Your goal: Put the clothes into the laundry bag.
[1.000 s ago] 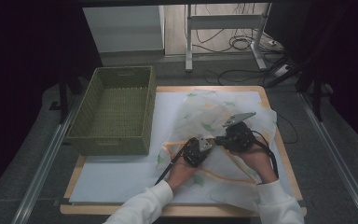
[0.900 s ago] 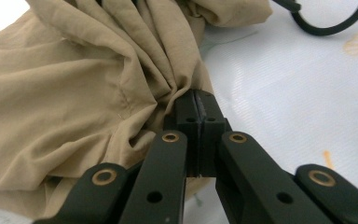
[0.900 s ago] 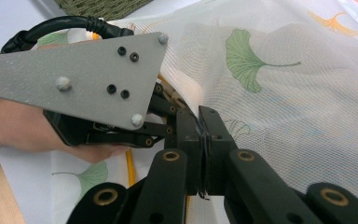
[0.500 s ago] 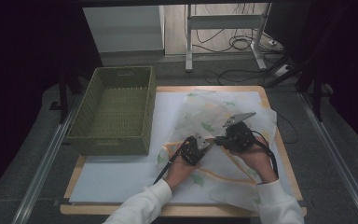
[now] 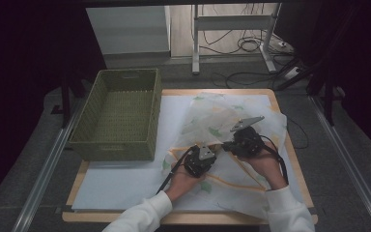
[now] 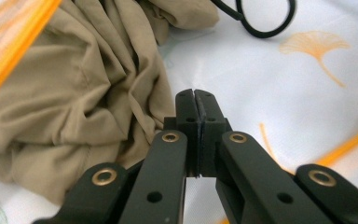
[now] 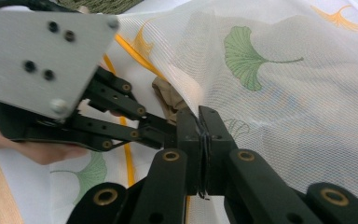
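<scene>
Two grippers meet over a thin mesh laundry bag (image 7: 279, 93) with ginkgo leaves on it. The right gripper (image 7: 200, 122) pinches the bag's edge and holds it up. The left gripper (image 6: 196, 100) is squeezed closed on nothing, just beside a soft tan garment (image 6: 70, 98). The bag looks light, floppy and slippery, so I would pinch its orange hem.

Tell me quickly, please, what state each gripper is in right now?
Left gripper: closed on the white printed cloth.
Right gripper: closed, pinching the mesh bag.
</scene>
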A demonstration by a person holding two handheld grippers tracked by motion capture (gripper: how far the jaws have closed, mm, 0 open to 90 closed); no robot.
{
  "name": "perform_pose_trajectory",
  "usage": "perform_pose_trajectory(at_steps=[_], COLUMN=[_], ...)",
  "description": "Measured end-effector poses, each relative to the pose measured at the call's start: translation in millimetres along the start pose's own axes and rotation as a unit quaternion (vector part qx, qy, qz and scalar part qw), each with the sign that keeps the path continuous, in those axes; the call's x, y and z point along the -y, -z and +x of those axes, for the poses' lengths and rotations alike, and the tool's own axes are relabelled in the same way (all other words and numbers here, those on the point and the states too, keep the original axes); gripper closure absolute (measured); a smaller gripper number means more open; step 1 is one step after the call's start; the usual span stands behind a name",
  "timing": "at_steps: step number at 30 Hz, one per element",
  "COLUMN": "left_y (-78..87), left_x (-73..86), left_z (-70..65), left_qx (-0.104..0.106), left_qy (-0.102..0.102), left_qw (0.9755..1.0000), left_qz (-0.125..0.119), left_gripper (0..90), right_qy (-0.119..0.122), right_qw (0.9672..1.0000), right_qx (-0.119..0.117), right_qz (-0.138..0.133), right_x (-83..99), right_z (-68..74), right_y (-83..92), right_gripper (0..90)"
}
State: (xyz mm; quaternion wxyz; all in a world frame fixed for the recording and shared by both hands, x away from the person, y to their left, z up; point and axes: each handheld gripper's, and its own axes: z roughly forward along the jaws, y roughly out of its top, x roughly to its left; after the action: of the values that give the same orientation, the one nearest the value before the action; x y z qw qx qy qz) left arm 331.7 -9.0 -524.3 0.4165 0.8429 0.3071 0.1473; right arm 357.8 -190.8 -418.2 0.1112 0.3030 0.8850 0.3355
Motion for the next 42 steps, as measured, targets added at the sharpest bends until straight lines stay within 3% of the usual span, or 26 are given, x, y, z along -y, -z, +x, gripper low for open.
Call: perform_pose_trajectory(at_steps=[7,10,16,20,27,33,42], left_y=[17.7,27.3,44.8,60.3,80.8,91.2,104.3], left_x=[7.7,14.1,29.4,34.5,49.0,59.0,68.0], left_z=[3.5,6.1,16.0,19.8,20.6,15.7,20.2], left_qx=[0.021,0.02,0.019,0.019,0.027,0.033,0.033], left_qy=[0.017,0.014,0.027,0.033,0.05,0.047,0.058], left_qw=[0.9996,0.9997,0.9994,0.9993,0.9984,0.9983,0.9978], left_qz=[-0.003,0.002,0.01,0.003,0.005,0.01,0.006], left_gripper=[90.0,90.0,90.0,90.0,90.0,90.0,89.8], right_qy=[0.002,0.001,0.003,0.005,0.013,0.014,0.026], right_qw=[1.0,1.0,1.0,0.9999,0.9996,0.9989,0.9969], right_qx=[0.0,-0.001,-0.003,-0.003,-0.006,-0.01,-0.011], right_qz=[0.002,0.004,0.007,0.01,0.024,0.042,0.073], right_x=[0.6,0.8,1.3,2.4,5.6,12.8,28.8], right_z=[-0.2,0.1,0.7,1.8,5.5,7.7,15.0], right_y=[-1.4,-2.3,-4.4,-5.6,-13.7,-21.2,-42.3], right_gripper=[86.9,86.9,86.9,86.9,86.8,86.8,86.4])
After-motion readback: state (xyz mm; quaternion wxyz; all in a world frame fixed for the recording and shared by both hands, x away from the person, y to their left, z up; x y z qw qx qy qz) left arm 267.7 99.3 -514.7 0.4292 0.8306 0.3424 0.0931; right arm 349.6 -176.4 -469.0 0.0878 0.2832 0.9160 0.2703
